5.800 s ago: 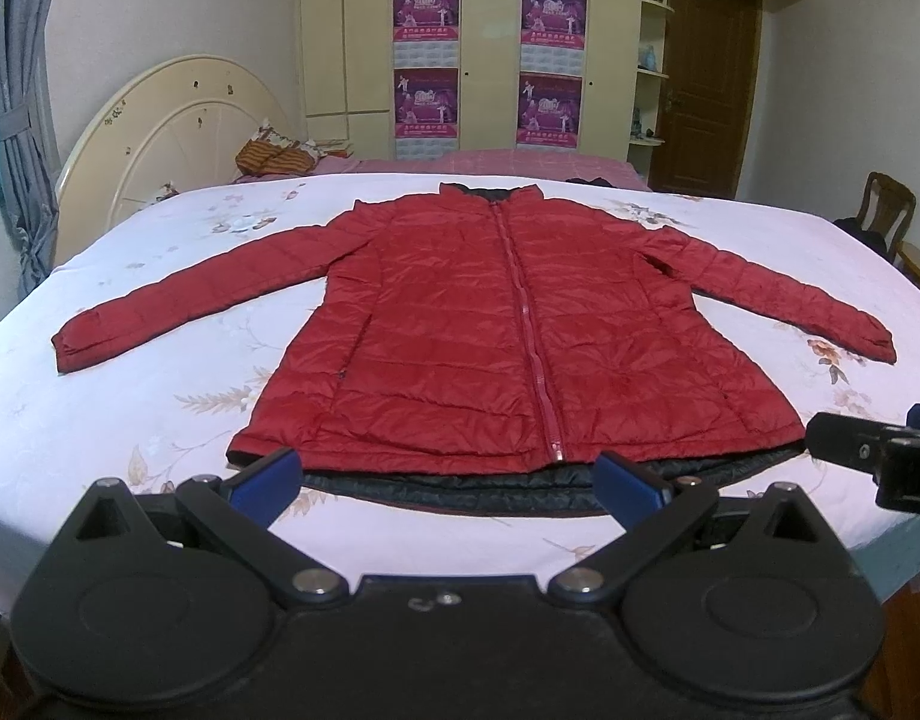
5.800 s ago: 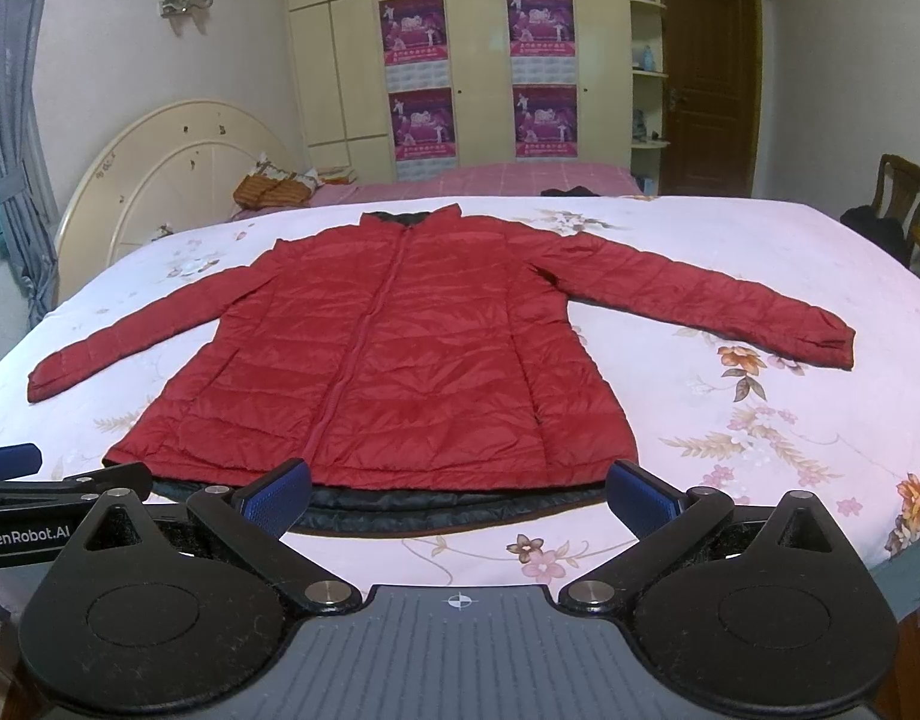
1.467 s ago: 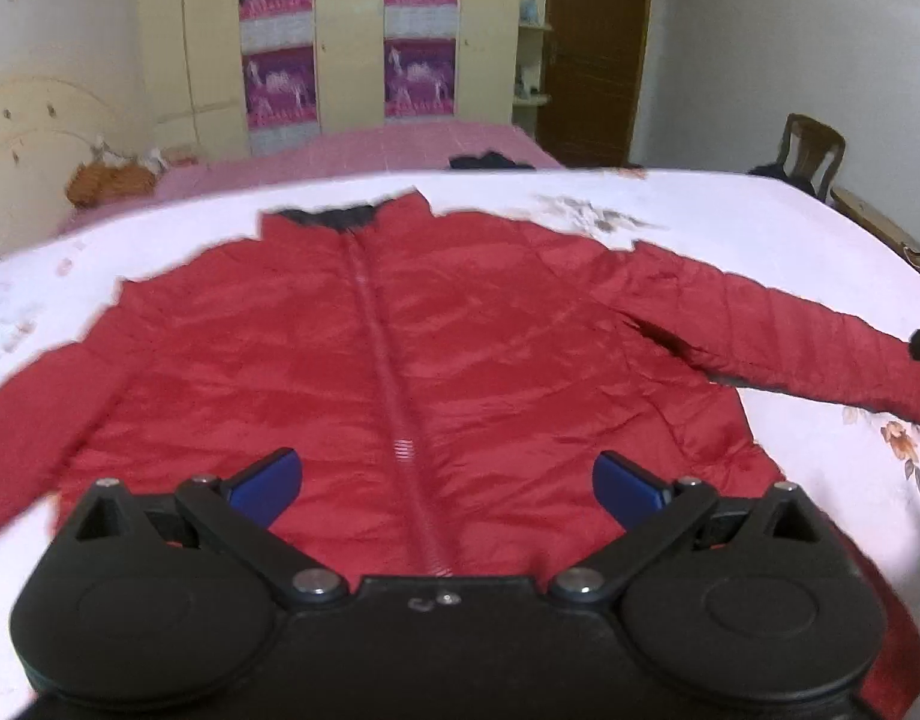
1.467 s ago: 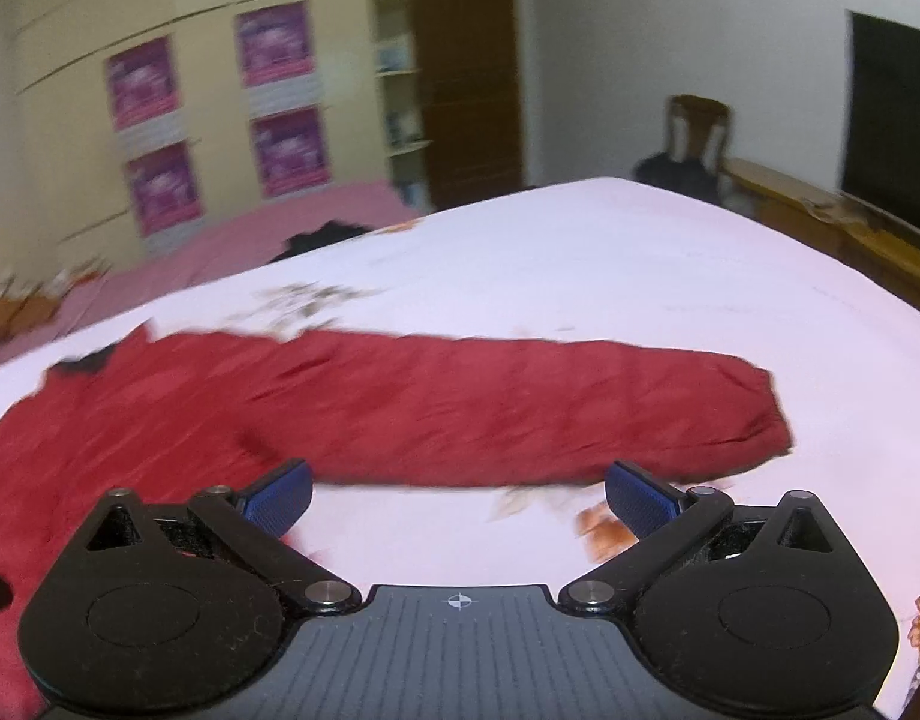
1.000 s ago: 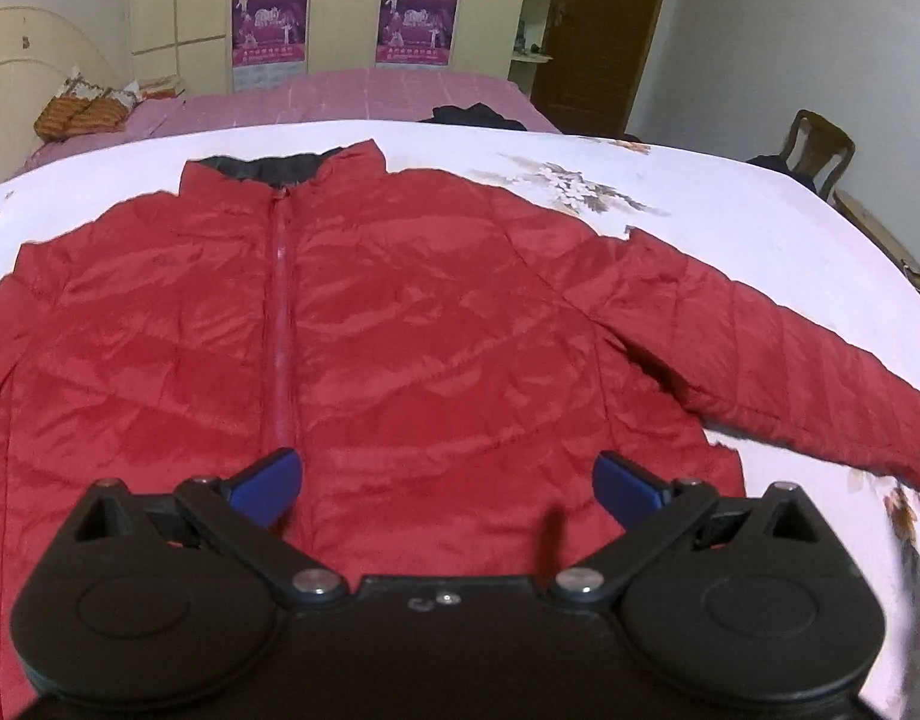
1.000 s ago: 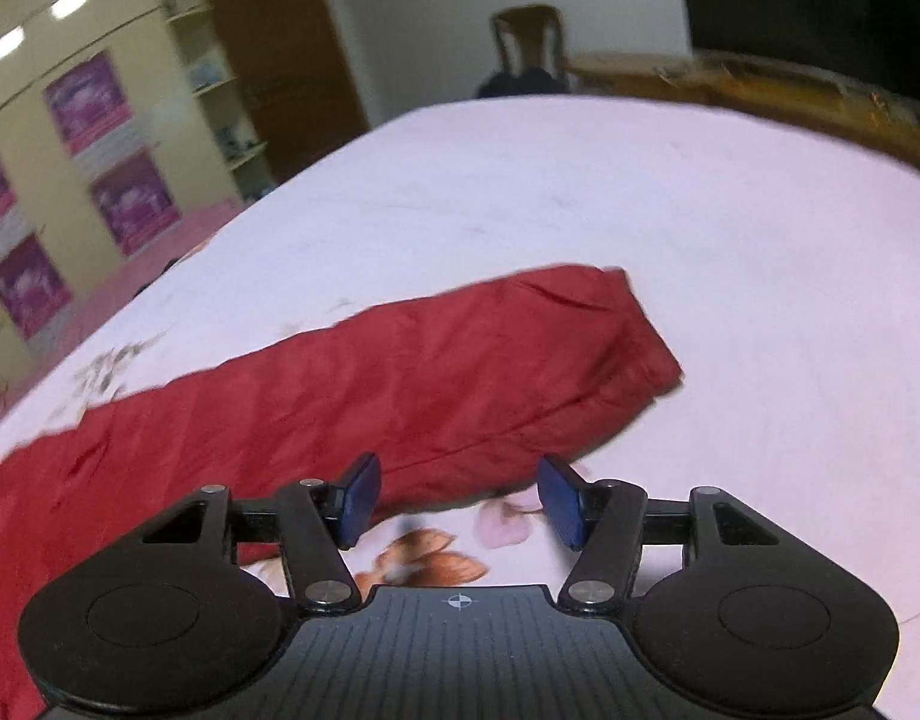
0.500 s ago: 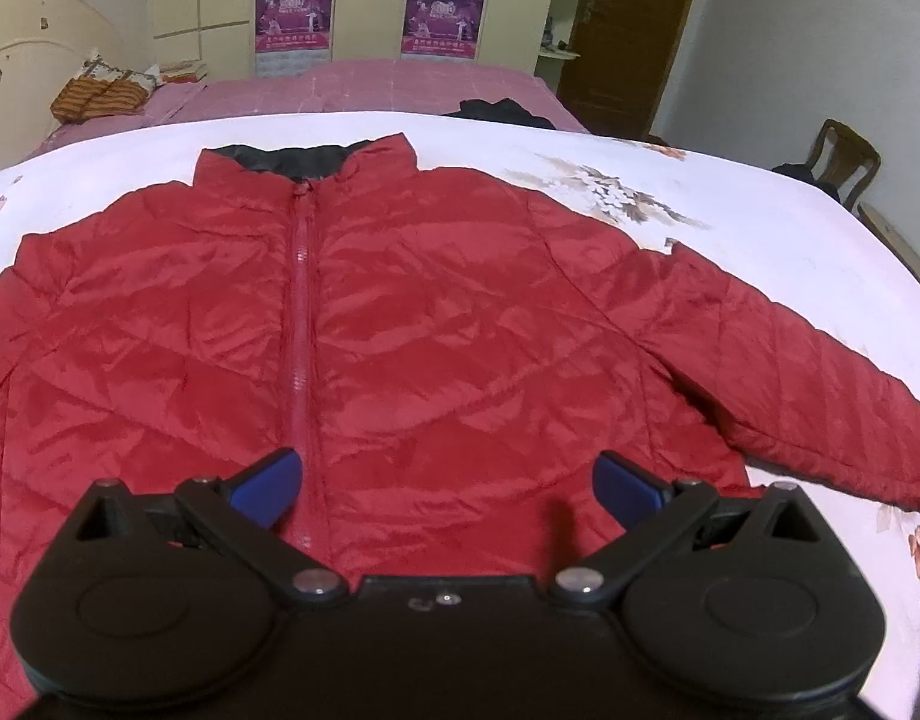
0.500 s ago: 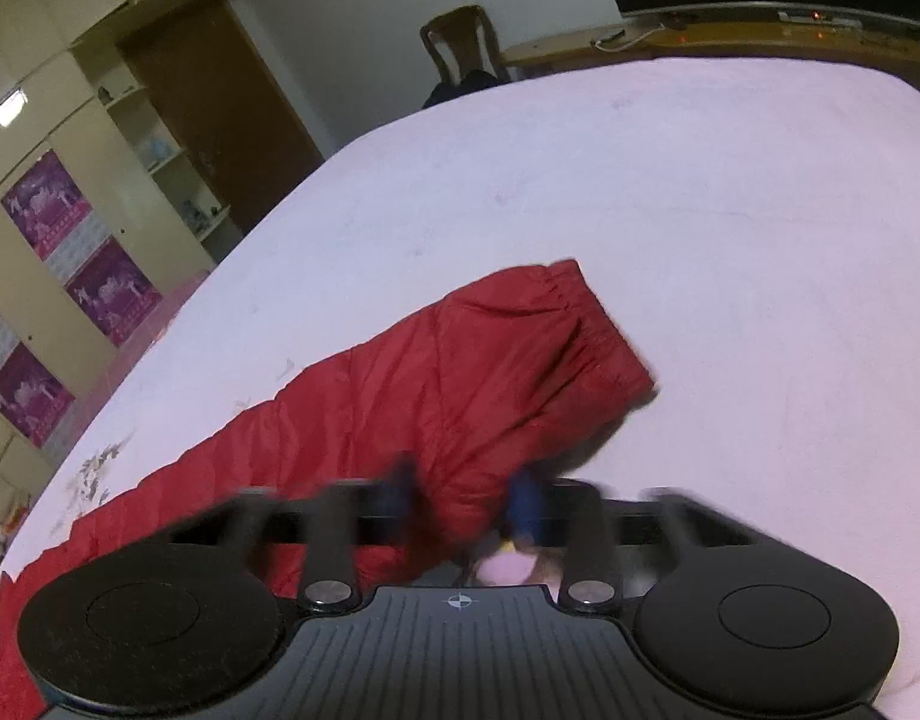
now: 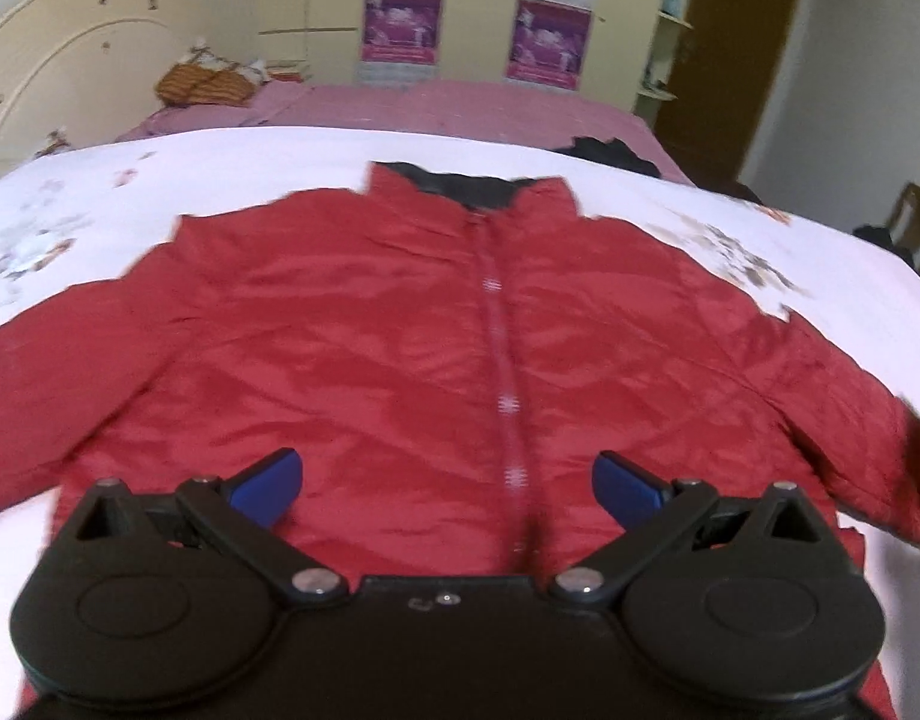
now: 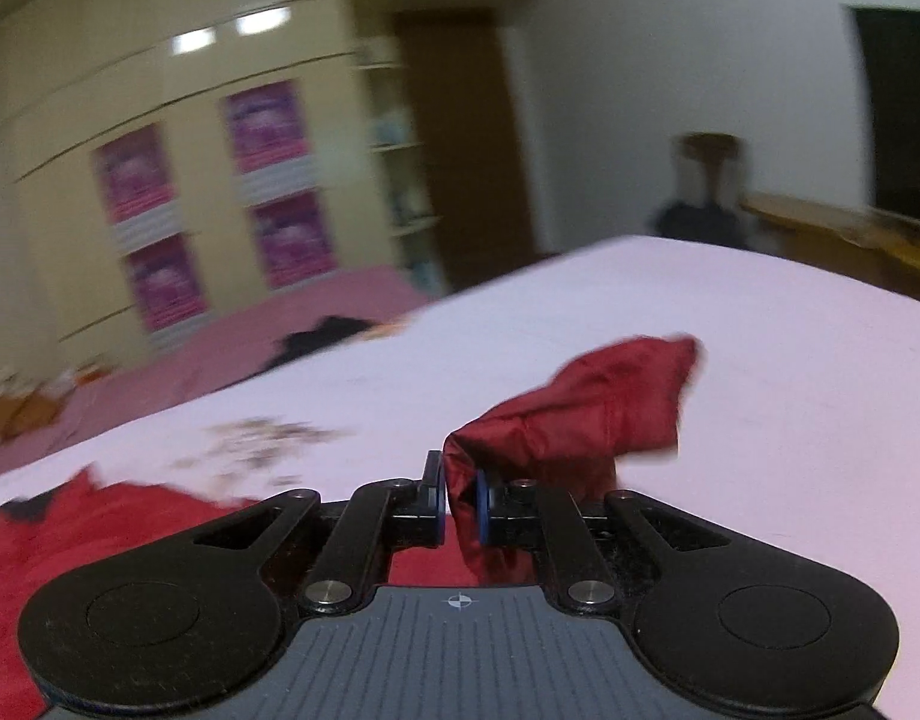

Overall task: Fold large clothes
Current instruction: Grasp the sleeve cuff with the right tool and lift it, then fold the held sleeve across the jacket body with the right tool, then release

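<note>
The red jacket [image 9: 400,360] is spread front-up across the bed [image 10: 790,360]. Its sleeve [image 10: 586,420] has just been clamped by the right hand-held gripper [image 10: 458,507]; the left hand-held gripper [image 9: 448,480] is held wide above the hem, empty. The sleeve fold seems begun; next, carrying it across the chest is called for.

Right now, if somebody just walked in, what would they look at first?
Probably the big red jacket, spread flat and zipped up on the white flowery bed. Next, its sleeve, pinched in the right gripper, whose jaws have just been closing on it, and lifted off the bed. The left gripper is open above the jacket's front, holding nothing.
</note>
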{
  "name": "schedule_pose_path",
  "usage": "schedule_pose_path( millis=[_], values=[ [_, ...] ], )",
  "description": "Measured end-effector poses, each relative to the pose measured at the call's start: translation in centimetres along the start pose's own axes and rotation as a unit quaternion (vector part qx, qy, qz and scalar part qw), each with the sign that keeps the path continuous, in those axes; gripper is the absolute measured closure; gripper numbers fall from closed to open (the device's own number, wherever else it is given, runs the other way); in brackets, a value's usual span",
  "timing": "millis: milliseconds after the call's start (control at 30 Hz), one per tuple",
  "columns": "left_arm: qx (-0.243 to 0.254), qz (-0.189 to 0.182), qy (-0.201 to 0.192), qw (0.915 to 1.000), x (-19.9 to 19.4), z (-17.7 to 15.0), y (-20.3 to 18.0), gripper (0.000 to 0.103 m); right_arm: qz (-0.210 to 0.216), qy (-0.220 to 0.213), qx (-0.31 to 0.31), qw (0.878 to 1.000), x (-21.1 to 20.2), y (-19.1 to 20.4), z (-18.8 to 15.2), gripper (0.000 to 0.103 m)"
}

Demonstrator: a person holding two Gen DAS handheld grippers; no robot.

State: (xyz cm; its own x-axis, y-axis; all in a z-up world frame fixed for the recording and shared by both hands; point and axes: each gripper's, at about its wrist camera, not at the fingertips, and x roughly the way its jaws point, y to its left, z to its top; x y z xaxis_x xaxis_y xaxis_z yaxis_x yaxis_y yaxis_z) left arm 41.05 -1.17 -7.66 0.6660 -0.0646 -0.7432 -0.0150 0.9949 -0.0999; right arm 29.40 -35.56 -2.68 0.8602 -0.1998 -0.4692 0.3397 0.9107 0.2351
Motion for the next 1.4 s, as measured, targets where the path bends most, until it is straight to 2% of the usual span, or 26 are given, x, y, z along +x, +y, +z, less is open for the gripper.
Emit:
schedule_pose_path(
  millis=[167, 333, 500, 667, 800, 900, 967, 1000, 1033, 1067, 1100, 1167, 1200, 1233, 1267, 1367, 1400],
  values=[
    [-0.021, -0.001, -0.004, 0.9998, -0.2, 0.3, 4.4, 0.004, 0.070, 0.032, -0.048, 0.996, 0.7, 7.7, -2.1, 0.094],
    [-0.027, -0.012, 0.007, 0.9995, 0.5, 0.6, 8.5, 0.004, 0.117, 0.069, -0.111, 0.984, 0.9, 15.2, -5.2, 0.094],
    [-0.052, -0.027, 0.005, 0.9982, 0.1, 0.6, 12.6, 0.005, 0.161, 0.104, -0.169, 0.967, 0.9, 21.9, -8.8, 0.094],
    [-0.071, -0.056, 0.002, 0.9959, -0.6, 0.8, 15.5, 0.009, 0.188, 0.130, -0.200, 0.953, 1.6, 26.9, -12.2, 0.094],
    [-0.085, -0.064, -0.002, 0.9943, -1.0, 0.6, 17.4, 0.009, 0.219, 0.151, -0.228, 0.937, 1.4, 30.9, -14.8, 0.094],
    [-0.097, -0.069, -0.003, 0.9929, -1.1, 0.6, 18.4, 0.009, 0.247, 0.181, -0.256, 0.917, 1.5, 33.6, -16.7, 0.094],
    [-0.099, -0.072, -0.004, 0.9925, -1.2, 0.7, 18.6, 0.009, 0.248, 0.173, -0.282, 0.911, 1.1, 34.8, -17.5, 0.092],
    [-0.097, -0.075, -0.005, 0.9925, -1.2, 0.9, 18.6, 0.009, 0.244, 0.167, -0.290, 0.910, 0.9, 35.1, -17.7, 0.088],
    [-0.094, -0.078, -0.006, 0.9925, -1.1, 1.0, 18.4, 0.009, 0.244, 0.160, -0.290, 0.911, 0.6, 35.0, -17.6, 0.060],
    [-0.092, -0.082, -0.006, 0.9923, -1.0, 1.2, 18.2, 0.009, 0.245, 0.147, -0.286, 0.915, 0.1, 34.8, -17.5, 0.023],
    [-0.090, -0.088, -0.005, 0.9920, -0.8, 1.4, 17.8, 0.009, 0.247, 0.129, -0.282, 0.918, -0.4, 34.4, -17.2, 0.017],
    [-0.087, -0.105, -0.004, 0.9906, -0.1, 1.8, 16.8, 0.009, 0.253, 0.120, -0.272, 0.921, -0.9, 33.3, -16.4, 0.018],
    [-0.085, -0.114, -0.001, 0.9898, 0.4, 2.0, 16.0, 0.010, 0.256, 0.114, -0.256, 0.925, -0.9, 32.4, -15.9, 0.021],
    [-0.081, -0.119, 0.003, 0.9895, 1.0, 2.1, 15.4, 0.011, 0.251, 0.114, -0.243, 0.930, -0.7, 31.6, -15.4, 0.037],
    [-0.074, -0.118, 0.010, 0.9902, 1.7, 2.2, 14.6, 0.016, 0.240, 0.117, -0.232, 0.935, -0.5, 30.7, -14.8, 0.051],
    [-0.054, -0.110, 0.036, 0.9918, 4.0, 2.4, 12.8, 0.033, 0.198, 0.118, -0.179, 0.957, 0.4, 27.1, -12.9, 0.072],
    [-0.046, -0.102, 0.043, 0.9928, 4.8, 2.5, 12.3, 0.041, 0.180, 0.118, -0.158, 0.964, 0.9, 25.6, -12.3, 0.072]
  ],
)
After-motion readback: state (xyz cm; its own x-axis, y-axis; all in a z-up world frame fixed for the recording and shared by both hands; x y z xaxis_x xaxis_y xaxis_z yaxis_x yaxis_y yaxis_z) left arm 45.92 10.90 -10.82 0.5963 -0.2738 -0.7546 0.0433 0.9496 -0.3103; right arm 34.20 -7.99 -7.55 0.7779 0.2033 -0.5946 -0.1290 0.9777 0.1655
